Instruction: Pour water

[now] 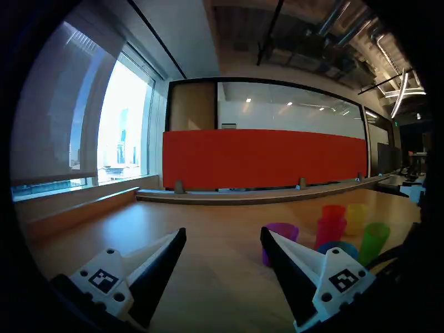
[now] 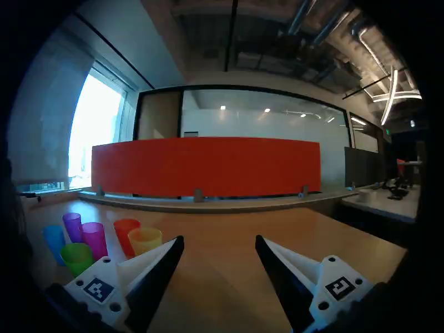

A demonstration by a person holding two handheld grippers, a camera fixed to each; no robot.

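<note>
An office room with an exposed ceiling (image 2: 266,33) of pipes and ducts is lit by slanted light strips (image 2: 391,94), and a bright window (image 1: 119,133) runs along one side. A wide wooden desk (image 2: 233,227) takes up the foreground. A red partition (image 1: 261,158) stands along its far edge on small grey feet, and a glass wall (image 1: 288,108) rises behind it. Beyond the desk's right edge, in the right gripper view, sits a pale worktop (image 2: 383,202) with dark items on it.

Six plastic cups stand upright in a tight cluster on the desk, well short of its far edge. They are a blue cup (image 2: 54,241), a purple cup (image 2: 72,225), a magenta cup (image 2: 94,238), a red cup (image 2: 125,230), a yellow cup (image 2: 144,240) and a green cup (image 2: 76,258). Whether any of them holds water cannot be told.

The cluster lies to the left of the right gripper (image 2: 219,240) and to the right of the left gripper (image 1: 222,233). Each gripper hangs low over bare wood, its two fingers spread wide with nothing between them.
</note>
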